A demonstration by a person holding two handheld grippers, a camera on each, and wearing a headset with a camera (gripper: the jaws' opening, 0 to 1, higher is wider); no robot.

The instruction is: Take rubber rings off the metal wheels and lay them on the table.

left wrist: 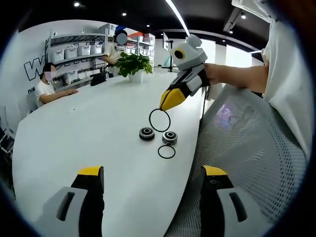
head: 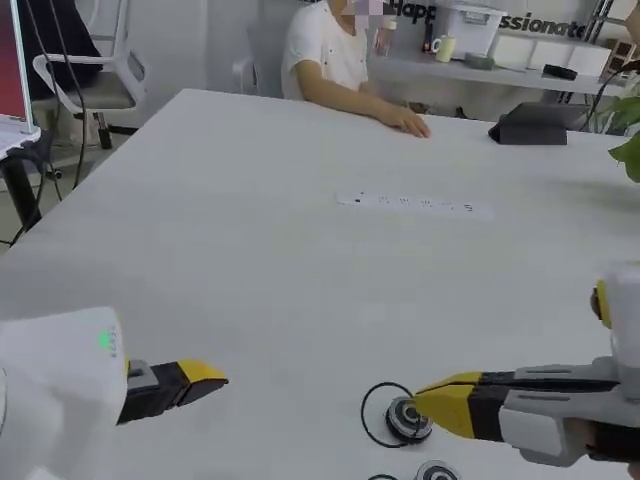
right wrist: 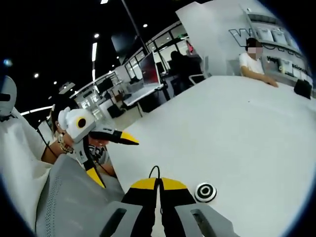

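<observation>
Black rubber ring (left wrist: 150,120) up in the right gripper (left wrist: 165,103), and it is a clean pinch; the yellow tips are pressed together on the top of the loop, which hangs upright over the white surface (left wrist: 89,123); in the right gripper view the jaws meet with no gap and a thin dark arc pokes out between them. Down below, one metal wheel (left wrist: 146,134) sits on the surface just beside the loop's lower edge; a second wheel (left wrist: 169,138) stands right next to it; whether the hanging loop touches either one, I cannot tell. A second ring (left wrist: 158,151) lies flat on the surface, just beside the second wheel on the side nearer the left gripper's camera.

Over to the left gripper (left wrist: 153,177); its jaws stand wide apart with nothing between them; it hovers low over the surface, well apart from the wheels and from the right gripper; the head view puts it at the lower left, tips pointing across toward the work.

Further out, a power strip (head: 415,205) is set into the middle of the surface; a person (head: 325,55) in a white shirt sits at the far side with a hand resting on it; a green plant (left wrist: 132,63) stands at the far end.
</observation>
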